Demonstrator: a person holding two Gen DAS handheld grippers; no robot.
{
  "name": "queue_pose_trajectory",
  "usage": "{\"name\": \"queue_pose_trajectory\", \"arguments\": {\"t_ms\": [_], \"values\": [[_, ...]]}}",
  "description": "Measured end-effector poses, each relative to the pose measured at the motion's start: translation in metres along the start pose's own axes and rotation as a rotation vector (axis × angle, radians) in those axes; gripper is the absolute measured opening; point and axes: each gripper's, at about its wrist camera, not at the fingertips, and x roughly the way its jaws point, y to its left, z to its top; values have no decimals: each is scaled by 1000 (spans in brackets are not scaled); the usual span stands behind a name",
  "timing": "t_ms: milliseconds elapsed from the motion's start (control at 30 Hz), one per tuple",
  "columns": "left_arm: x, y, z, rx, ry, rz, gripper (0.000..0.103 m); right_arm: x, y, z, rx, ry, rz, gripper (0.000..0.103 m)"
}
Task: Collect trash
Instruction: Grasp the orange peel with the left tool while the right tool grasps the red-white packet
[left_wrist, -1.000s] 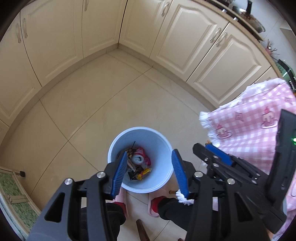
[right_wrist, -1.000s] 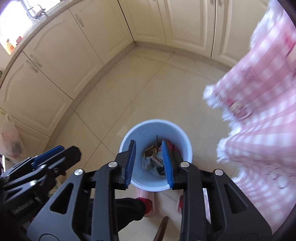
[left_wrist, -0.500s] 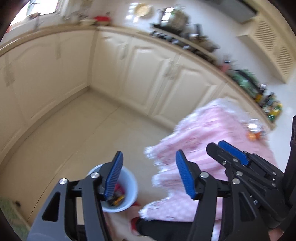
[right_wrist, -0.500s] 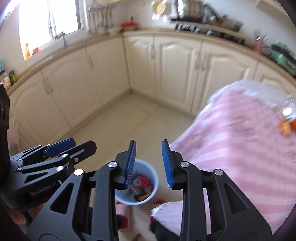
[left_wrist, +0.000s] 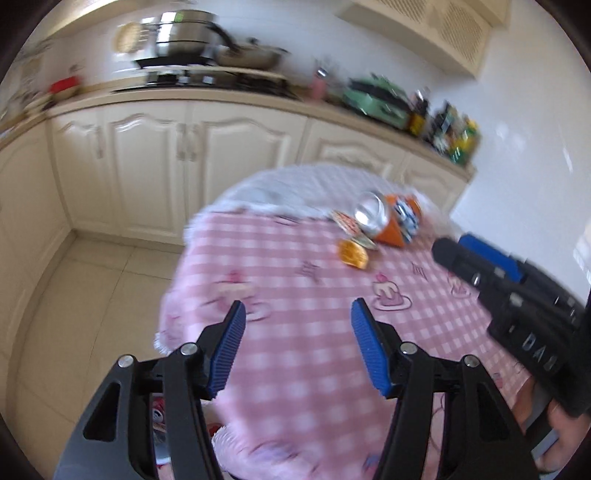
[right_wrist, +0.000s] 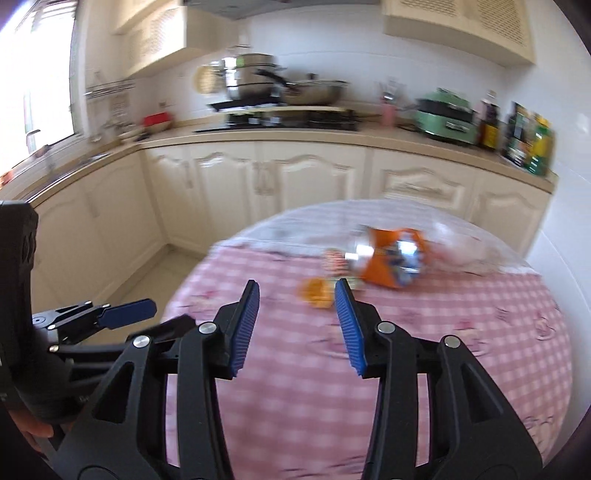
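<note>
Bin gone from view; both empty grippers (left_wrist: 295, 350) (right_wrist: 295, 325) parted, right just widening, trash (right_wrist: 388, 258) blurred.

The left tool (left_wrist: 295, 343) is matte black plastic: two angular arms with triangular cut-outs, a round silver screw head at each pivot, and ribbed blue pads (left_wrist: 224, 350) lining the inner faces of its fingers. The right tool (right_wrist: 295, 328) is built the same way, black arms with silver screws and ribbed blue pads (right_wrist: 349, 326). Seen from the left wrist, the right tool's chunky black body carries raised lettering (too blurred to read), and a hand (left_wrist: 563, 428) shows beneath it at the frame's edge.
</note>
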Motion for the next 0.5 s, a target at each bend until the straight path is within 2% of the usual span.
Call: {"name": "queue_pose_trajectory", "arguments": {"t_ms": [200,500], "values": [[53,-39,18,82,88,19,59,26,-64,2,74,63,-39,43],[109,-59,45,115,167,39,57,60,-83,3,120,146,-1,44]]}}
